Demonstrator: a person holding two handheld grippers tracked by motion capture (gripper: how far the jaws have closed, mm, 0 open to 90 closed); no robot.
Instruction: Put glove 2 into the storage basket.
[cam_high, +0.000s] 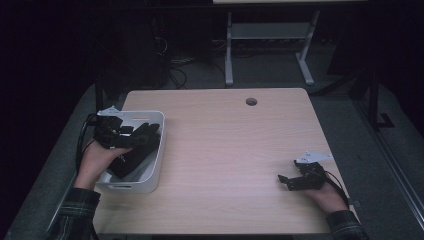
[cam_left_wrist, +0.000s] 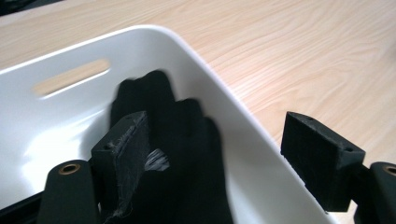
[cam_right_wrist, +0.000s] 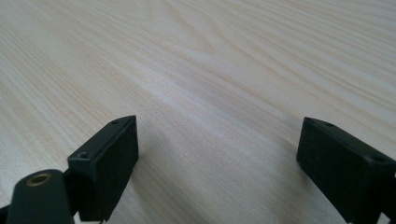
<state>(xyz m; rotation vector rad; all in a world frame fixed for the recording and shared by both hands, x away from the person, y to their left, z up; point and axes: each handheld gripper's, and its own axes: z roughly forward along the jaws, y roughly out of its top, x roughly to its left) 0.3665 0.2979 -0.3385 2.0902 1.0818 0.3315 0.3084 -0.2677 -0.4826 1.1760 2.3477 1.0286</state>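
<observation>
— Where was the black glove (cam_high: 134, 150) at that point?

— Inside the white bin (cam_high: 156, 167) at the near left of the surface (cam_high: 230, 160), draped against the bin's right wall with its fingers pointing toward the far end. In the left gripper view the glove (cam_left_wrist: 187, 154) lay between the jaws but nearer the left one, and a few pale fibres clung to that pad.

— So the left gripper (cam_high: 131, 136) had hold of it?

— No. Its jaws stood wide apart, one inside the bin and the other out over the rim, and nothing was pinched between them. The right gripper (cam_high: 289, 183) rested low on the surface at the near right, well apart from the bin, also spread wide and empty.

— How would the glove handle, would you say?

— Light and limp, I judged: soft fabric that folds, sags and trails when lifted. It would not slip much, but it could snag on the rim. The cuff or a bunched fold of the palm looked the better place to pinch than a single finger.
</observation>
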